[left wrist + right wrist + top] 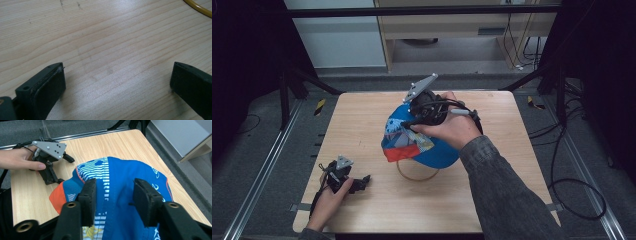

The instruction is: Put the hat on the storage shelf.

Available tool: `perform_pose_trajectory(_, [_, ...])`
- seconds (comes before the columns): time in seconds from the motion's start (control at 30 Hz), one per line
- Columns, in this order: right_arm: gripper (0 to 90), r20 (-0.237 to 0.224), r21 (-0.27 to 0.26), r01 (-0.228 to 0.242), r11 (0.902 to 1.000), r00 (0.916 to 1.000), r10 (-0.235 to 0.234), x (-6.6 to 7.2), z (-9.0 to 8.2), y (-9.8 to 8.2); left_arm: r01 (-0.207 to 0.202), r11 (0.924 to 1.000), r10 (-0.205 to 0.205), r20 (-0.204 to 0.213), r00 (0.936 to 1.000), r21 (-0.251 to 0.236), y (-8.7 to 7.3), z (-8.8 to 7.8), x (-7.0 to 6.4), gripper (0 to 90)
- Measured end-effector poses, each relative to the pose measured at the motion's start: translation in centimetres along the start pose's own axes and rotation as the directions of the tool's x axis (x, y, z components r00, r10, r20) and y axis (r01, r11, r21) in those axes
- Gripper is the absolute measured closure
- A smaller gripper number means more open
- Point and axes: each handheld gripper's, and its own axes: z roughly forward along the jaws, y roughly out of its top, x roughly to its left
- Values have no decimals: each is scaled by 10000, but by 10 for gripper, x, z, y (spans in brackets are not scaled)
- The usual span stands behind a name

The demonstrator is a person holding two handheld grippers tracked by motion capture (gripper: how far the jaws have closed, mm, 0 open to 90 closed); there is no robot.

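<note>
While the left gripper (117,82) rests spread on grained wood, the right gripper's (114,200) fingers straddle a soft blue cap (120,177), unpinched.

Both grippers black: left gripper (362,181), right gripper (115,197); grey three-cornered plate (420,88) with screws, black cables, grey sleeve (507,190).

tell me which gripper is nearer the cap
Right. The right gripper is right over the cap, fingers open above its blue crown. The left gripper rests on the table, off to the cap's left.
</note>
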Motion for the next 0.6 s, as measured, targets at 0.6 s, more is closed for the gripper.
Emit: perform_pose_trajectory(0.6, [233, 167, 110, -375, 9992, 9992, 373, -1, 1, -5, -2, 10000, 2, 2, 10000, 0, 0, 0, 0, 0])
